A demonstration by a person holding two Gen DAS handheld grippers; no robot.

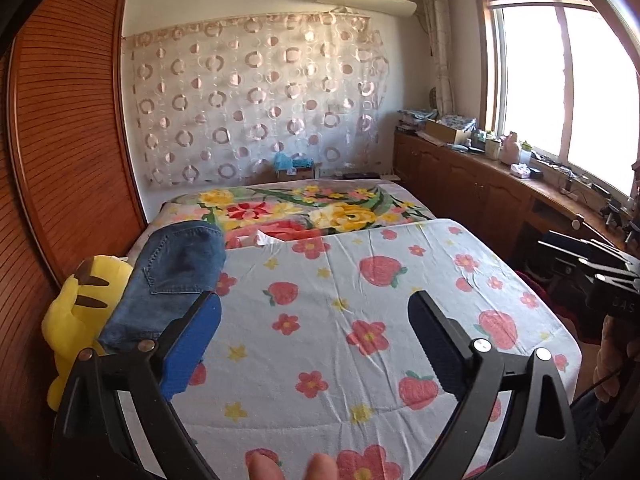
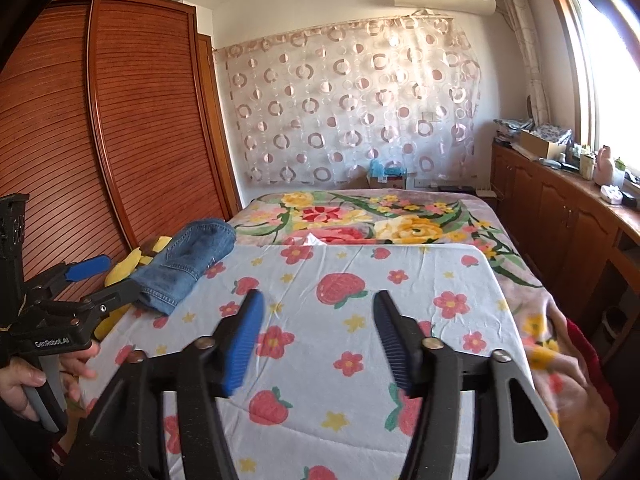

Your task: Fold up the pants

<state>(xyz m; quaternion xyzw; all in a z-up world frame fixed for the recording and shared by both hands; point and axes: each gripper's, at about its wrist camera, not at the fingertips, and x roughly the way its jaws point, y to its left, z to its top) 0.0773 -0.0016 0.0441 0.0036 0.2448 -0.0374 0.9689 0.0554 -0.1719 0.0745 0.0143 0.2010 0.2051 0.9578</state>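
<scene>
The blue jeans [image 1: 172, 276] lie folded in a compact bundle at the left edge of the bed, resting partly on a yellow plush toy [image 1: 76, 308]. In the right wrist view the jeans [image 2: 188, 260] sit at mid-left. My left gripper [image 1: 315, 300] is open over the strawberry-print sheet [image 1: 360, 208], its left finger just beside the jeans and nothing between the fingers. Seen from the right wrist, the left gripper [image 2: 116, 276] stands close in front of the jeans, held by a hand. My right gripper [image 2: 319, 298] is open above the sheet with nothing in it.
A slatted wooden wardrobe [image 1: 60, 120] runs along the bed's left side. A floral blanket [image 1: 320, 208] covers the far half of the bed. Low wooden cabinets [image 1: 480, 188] with clutter on top stand under the window at right.
</scene>
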